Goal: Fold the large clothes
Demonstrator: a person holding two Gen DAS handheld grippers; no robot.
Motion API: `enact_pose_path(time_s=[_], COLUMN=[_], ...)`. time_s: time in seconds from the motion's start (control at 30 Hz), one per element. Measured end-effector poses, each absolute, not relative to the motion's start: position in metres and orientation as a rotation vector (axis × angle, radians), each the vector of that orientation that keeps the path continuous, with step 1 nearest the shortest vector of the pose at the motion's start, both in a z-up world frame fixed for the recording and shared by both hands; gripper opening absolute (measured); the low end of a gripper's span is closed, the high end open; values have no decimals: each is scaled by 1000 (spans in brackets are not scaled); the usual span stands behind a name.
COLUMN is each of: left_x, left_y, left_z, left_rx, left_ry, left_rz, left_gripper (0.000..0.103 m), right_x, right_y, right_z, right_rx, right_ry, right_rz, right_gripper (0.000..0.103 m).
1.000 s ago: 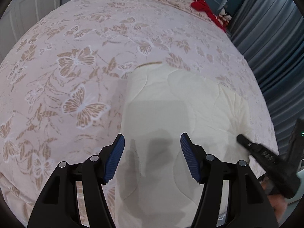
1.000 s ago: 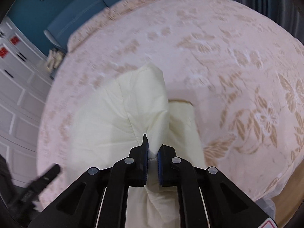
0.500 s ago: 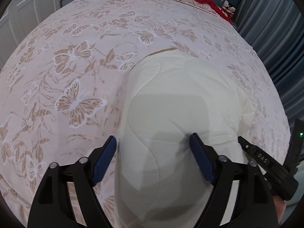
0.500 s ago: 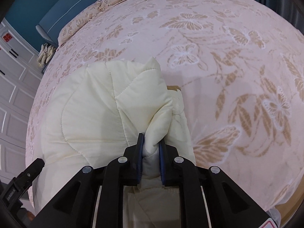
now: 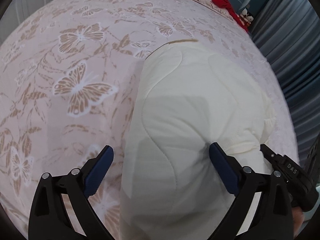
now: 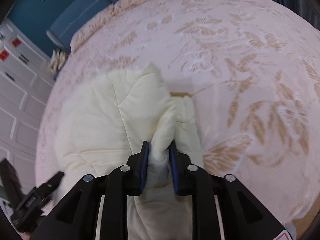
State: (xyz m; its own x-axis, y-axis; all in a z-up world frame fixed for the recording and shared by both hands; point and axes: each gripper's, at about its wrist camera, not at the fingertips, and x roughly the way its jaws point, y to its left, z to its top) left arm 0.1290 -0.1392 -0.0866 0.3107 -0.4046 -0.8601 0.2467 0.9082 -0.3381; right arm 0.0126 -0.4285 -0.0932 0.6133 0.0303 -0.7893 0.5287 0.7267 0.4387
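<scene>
1. Both grippers have sunk toward the bed (image 5: pixel 80 64) since the earlier frames; the left gripper (image 5: pixel 161 166) has just been opening and stands wide, its right pad touching the cream quilted garment (image 5: pixel 196 104), gripping nothing.
2. Right gripper (image 6: pixel 159 156) jaws have been easing apart, a bunched fold between the pads, seemingly loosely pinched.
3. Judged step: laying down a finished fold. Next: release fully, withdraw without dragging cloth.

Cream quilted garment (image 5: pixel 196 120) — pink bedspread (image 5: pixel 60 80), tan butterfly print; red cloth (image 5: pixel 222 1) — blue-padded black tool (image 6: pixel 159 150).
</scene>
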Motion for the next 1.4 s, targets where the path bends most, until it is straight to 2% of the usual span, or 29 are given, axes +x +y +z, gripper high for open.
enact_pose_path(time_s=[0.07,0.13,0.23,0.4,0.5,0.53,0.6,0.67,0.83,0.87,0.9,0.93,1.03,1.27,1.3,1.37,1.4], left_x=[126,124,121,108,105,104,103,104,107,108,110,111,115,125,125,123,122], left_y=[-126,-119,-110,-110,-110,-112,-117,-124,-132,-130,-128,-126,-122,-117,-118,-123,-127], left_z=[-80,-81,-86,-94,-88,-82,-73,-71,-93,-98,-104,-109,-121,-148,-146,-137,-132], left_rx=[-220,-267,-332,-337,-338,-330,-298,-271,-263,-289,-320,-346,-399,-543,-532,-479,-450], left_ry=[1191,1210,1261,1288,1279,1260,1236,1228,1274,1284,1298,1315,1341,1410,1410,1404,1398], left_rz=[-468,-486,-504,-526,-529,-537,-550,-565,-537,-538,-540,-542,-557,-620,-626,-645,-650], left_gripper=[93,93,93,93,93,93,93,93,98,98,98,98,98,98,98,98,94], right_x=[-3,-9,-15,-21,-21,-23,-30,-30,-25,-23,-22,-22,-24,-12,-8,-3,-5], right_y=[-428,-427,-425,-423,-416,-416,-421,-427,-425,-424,-424,-425,-436,-444,-444,-446,-445], right_z=[-82,-81,-89,-105,-93,-84,-76,-93,-118,-119,-119,-122,-137,-151,-153,-160,-159], right_rx=[702,684,691,808,756,745,748,731,739,719,696,682,832,956,982,1082,1091], right_ry=[866,898,957,998,984,960,915,948,1000,1007,1020,1027,1017,985,982,967,964], right_rz=[-326,-327,-308,-249,-226,-217,-208,-255,-271,-295,-326,-350,-298,-169,-144,-87,-81], right_gripper=[33,50,57,58,23,17,12,12,25,33,54,60,61,62,55,51,44])
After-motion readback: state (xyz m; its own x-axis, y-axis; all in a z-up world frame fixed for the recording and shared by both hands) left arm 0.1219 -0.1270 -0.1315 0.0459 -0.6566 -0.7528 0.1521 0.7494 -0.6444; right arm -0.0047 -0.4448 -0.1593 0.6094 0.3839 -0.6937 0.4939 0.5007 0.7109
